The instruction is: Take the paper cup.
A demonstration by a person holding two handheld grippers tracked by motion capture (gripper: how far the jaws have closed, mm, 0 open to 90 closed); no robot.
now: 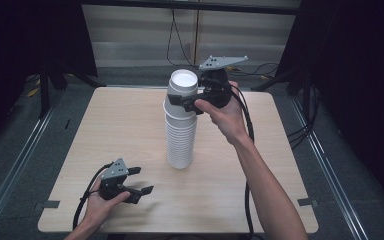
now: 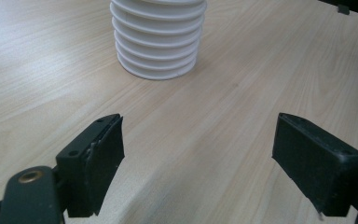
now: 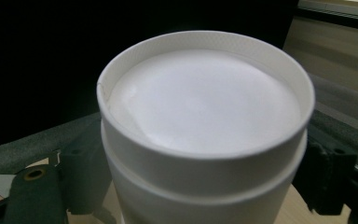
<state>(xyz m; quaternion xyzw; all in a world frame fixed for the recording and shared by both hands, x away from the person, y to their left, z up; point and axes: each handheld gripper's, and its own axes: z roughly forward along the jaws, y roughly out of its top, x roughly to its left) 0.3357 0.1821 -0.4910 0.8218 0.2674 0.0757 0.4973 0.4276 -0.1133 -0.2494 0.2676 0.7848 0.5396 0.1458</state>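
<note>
High view, stack: tall stack of white cups (image 1: 181,127), upside down, standing upright near the middle of the table (image 1: 260,185).
High view, top cup: top cup (image 1: 183,86) sits on the stack, base up, with the right gripper (image 1: 192,102) at its side just under the base rim.
High view, right gripper: jaws reach from the cup's right side and sit against its wall; the right hand (image 1: 227,117) holds the body, cable trailing down along the forearm.
High view, left gripper: left gripper (image 1: 141,181) held low over the near left part of the table by the left hand (image 1: 100,202); jaws spread, nothing between them, stack well apart beyond the tips.
Left gripper view: both jaws wide apart with bare table (image 2: 242,93) in the gap; the stack's lowest rims (image 2: 158,42) stand ahead of the fingertips, closer to the left jaw's line, not touching.
Right gripper view: top cup (image 3: 205,130) sits between the jaws, its recessed base facing up; a jaw presses on each side of the wall, pinching it. A second cup's rim shows just below.
</note>
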